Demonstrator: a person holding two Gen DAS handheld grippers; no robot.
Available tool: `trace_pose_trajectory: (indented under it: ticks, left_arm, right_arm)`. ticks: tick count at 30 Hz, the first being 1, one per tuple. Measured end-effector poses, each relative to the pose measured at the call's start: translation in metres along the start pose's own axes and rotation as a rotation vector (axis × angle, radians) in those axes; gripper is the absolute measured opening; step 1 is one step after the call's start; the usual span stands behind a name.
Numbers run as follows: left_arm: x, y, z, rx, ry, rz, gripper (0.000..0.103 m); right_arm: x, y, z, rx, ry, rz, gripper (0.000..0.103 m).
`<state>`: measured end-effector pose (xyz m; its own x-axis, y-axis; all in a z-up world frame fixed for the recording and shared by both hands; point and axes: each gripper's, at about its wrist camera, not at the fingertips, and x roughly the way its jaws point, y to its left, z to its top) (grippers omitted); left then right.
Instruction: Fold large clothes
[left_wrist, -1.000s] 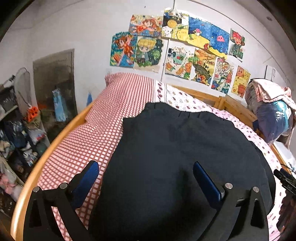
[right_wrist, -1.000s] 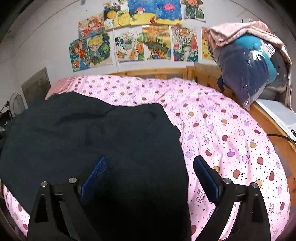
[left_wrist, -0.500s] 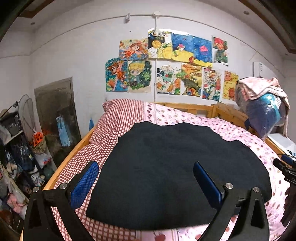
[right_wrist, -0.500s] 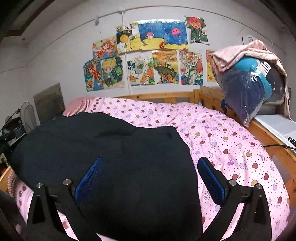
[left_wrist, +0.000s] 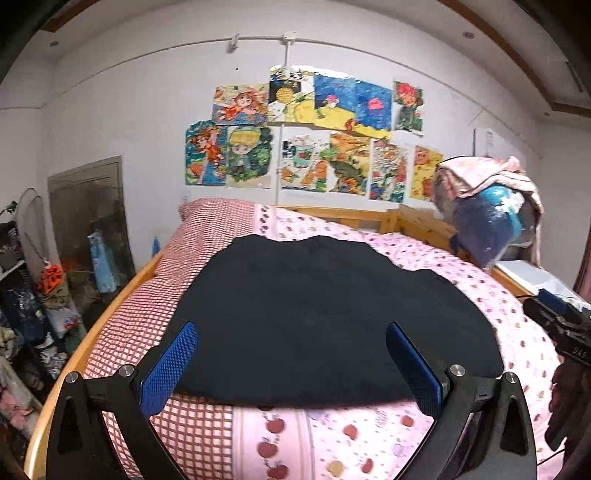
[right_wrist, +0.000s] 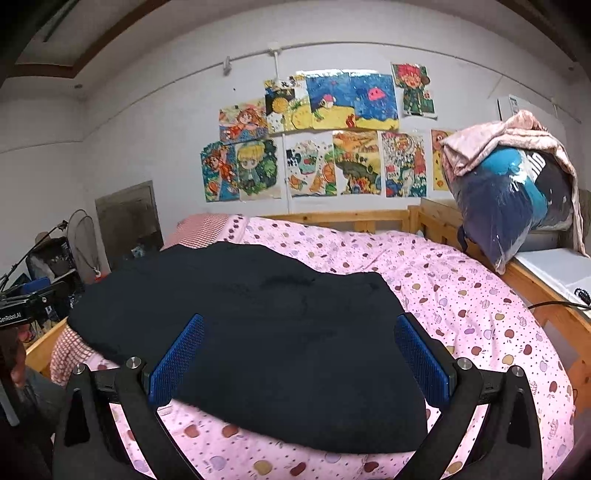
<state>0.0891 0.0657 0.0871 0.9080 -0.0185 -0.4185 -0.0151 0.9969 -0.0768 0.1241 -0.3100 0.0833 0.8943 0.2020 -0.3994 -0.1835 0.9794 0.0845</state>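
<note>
A dark navy garment (left_wrist: 325, 314) lies folded and flat on the bed; the right wrist view shows the same garment (right_wrist: 266, 332) from its right side. My left gripper (left_wrist: 290, 332) hangs open above the garment's near edge, its blue pads (left_wrist: 170, 365) wide apart with nothing between them. My right gripper (right_wrist: 301, 325) is also open, held back above the near edge, touching nothing. At the right edge of the left wrist view the right gripper (left_wrist: 554, 325) shows from the side.
The bed has a pink apple-print cover (right_wrist: 480, 306) and a red checked sheet (left_wrist: 147, 306) in a wooden frame (right_wrist: 554, 295). A plastic-wrapped bundle (right_wrist: 517, 206) sits at the far right corner. Cluttered shelves (left_wrist: 29, 295) stand left of the bed. Drawings (left_wrist: 314, 140) cover the wall.
Both grippers have pulled back and up from the garment, which now appears smaller and farther. The near edge of the bed has come into view.
</note>
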Motion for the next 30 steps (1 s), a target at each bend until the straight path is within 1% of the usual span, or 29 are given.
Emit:
trace_pose_trajectory:
  ticks: [6, 11, 18, 25, 30]
  left_arm:
    - [-0.015, -0.008, -0.006, 0.026, -0.007, -0.015, 0.103]
    - [-0.026, -0.011, -0.006, 0.019, -0.027, -0.014, 0.103]
    - [-0.037, -0.018, -0.012, 0.047, -0.039, -0.01, 0.103]
    - [-0.039, -0.028, -0.019, 0.057, -0.036, -0.038, 0.103]
    - [-0.043, -0.032, -0.027, 0.073, -0.037, -0.024, 0.103]
  right_arm:
    - [-0.023, 0.015, -0.006, -0.016, -0.021, 0.033, 0.101]
    - [-0.039, 0.024, -0.008, -0.013, -0.038, 0.058, 0.101]
    - [-0.058, 0.035, -0.016, -0.02, -0.065, 0.069, 0.101]
    - [-0.062, 0.042, -0.03, 0.004, -0.051, 0.07, 0.101]
    - [-0.068, 0.043, -0.043, 0.024, -0.053, 0.07, 0.101]
